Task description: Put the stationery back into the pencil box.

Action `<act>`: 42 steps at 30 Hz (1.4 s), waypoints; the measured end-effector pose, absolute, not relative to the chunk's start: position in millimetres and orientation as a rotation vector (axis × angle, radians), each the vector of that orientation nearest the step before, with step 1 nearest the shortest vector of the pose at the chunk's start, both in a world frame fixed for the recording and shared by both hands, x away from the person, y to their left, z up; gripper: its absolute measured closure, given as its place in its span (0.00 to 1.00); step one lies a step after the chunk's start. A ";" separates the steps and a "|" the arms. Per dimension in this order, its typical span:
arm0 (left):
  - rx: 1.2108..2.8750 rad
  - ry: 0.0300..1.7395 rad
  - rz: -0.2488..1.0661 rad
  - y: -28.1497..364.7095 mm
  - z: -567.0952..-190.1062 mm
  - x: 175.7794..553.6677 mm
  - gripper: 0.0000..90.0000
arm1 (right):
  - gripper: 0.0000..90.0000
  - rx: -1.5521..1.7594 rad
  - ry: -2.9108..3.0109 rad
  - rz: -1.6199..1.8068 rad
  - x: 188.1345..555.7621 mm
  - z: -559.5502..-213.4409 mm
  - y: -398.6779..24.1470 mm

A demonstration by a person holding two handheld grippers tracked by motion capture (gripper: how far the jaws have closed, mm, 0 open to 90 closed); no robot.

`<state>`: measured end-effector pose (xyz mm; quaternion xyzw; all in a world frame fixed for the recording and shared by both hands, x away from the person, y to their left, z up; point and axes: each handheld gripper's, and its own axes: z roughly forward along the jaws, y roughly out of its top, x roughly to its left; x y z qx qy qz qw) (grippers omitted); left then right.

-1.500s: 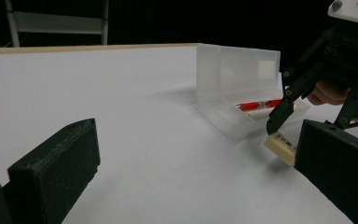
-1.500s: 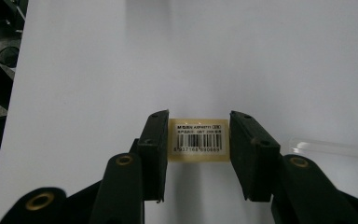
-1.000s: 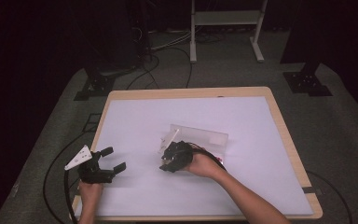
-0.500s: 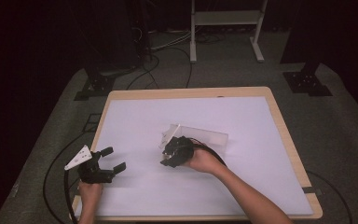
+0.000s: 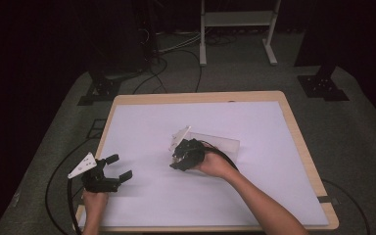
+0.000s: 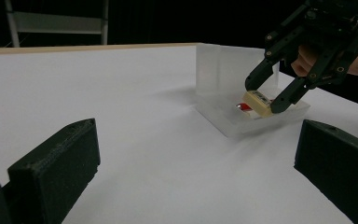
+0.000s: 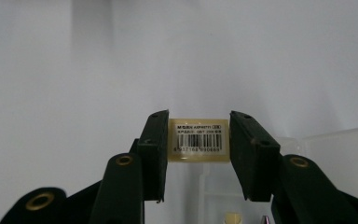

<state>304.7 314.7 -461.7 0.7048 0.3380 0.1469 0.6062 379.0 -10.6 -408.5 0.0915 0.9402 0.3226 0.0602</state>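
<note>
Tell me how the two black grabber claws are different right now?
The right gripper is shut on a small cream block with a barcode label; the left gripper holds nothing and its jaws stand wide open. The right gripper hangs over the clear plastic box near the middle of the table; the left gripper rests near the table's left front corner, apart from the box. Both are black, two-jawed and held in a hand.

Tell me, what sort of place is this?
Probably a recording studio or lab: a white-topped table ringed by black backdrops, cables trailing over grey carpet, and a person's hand-held claw gripping a small barcoded block over a clear plastic box.
</note>
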 end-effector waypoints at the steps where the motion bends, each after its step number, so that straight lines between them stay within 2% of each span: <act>1: 1.630 0.781 0.340 314.7 -461.7 304.7 0.00 | 0.65 0.278 2.843 0.972 380.3 -409.1 -11.1; 42: 1.631 0.784 0.341 314.0 -461.7 304.2 0.00 | 0.64 0.407 2.826 0.940 406.8 -423.6 -23.7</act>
